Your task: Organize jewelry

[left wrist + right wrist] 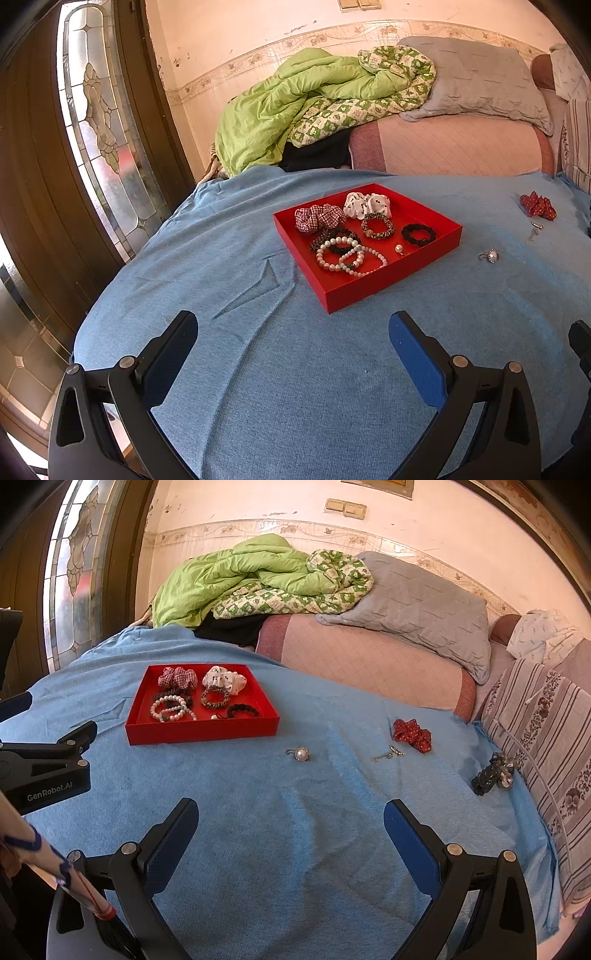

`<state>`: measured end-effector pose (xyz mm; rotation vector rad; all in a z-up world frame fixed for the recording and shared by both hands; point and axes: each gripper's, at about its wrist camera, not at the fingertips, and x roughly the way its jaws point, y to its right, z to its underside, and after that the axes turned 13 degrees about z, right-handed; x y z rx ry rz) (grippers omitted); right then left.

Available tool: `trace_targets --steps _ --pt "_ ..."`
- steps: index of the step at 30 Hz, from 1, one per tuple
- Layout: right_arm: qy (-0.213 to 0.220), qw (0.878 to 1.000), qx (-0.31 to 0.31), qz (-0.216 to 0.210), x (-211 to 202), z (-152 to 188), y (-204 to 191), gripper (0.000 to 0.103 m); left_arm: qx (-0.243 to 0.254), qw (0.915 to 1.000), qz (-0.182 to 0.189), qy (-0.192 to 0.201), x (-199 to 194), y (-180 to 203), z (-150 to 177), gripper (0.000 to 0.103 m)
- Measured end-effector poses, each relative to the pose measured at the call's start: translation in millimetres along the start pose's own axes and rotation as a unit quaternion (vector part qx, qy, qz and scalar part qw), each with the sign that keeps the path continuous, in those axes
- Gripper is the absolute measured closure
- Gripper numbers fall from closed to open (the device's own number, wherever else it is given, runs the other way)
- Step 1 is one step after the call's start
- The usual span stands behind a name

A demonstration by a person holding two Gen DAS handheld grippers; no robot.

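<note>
A red tray (373, 291) (201, 733) sits on the blue cloth and holds scrunchies, bead bracelets (345, 254) and a pearl earring. Loose on the cloth to its right lie a pearl ring (490, 255) (301, 754), a small metal clasp (389, 754), a red dotted scrunchie (537, 206) (413, 735) and a dark scrunchie (493, 773). My left gripper (291, 326) is open and empty, well in front of the tray. My right gripper (290, 814) is open and empty, in front of the ring. The left gripper's body shows at the right view's left edge (44, 768).
The blue cloth (295, 387) covers a table. Behind it is a sofa with a green quilt (314, 96), a grey pillow (476, 81) and a striped cushion (546, 738). A glass door (96, 122) stands at the left.
</note>
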<state>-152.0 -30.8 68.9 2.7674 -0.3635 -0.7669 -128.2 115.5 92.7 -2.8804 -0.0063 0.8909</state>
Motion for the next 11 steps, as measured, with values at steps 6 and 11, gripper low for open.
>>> trace_targets --steps 6,11 --pt "-0.001 1.0 -0.001 -0.001 0.4 -0.3 0.4 0.001 0.002 1.0 0.001 -0.002 1.1 -0.9 -0.2 0.0" --pt "-0.023 1.0 0.011 -0.011 10.2 5.1 4.5 0.001 -0.006 0.9997 0.023 0.007 -0.7 0.1 1.3 0.0"
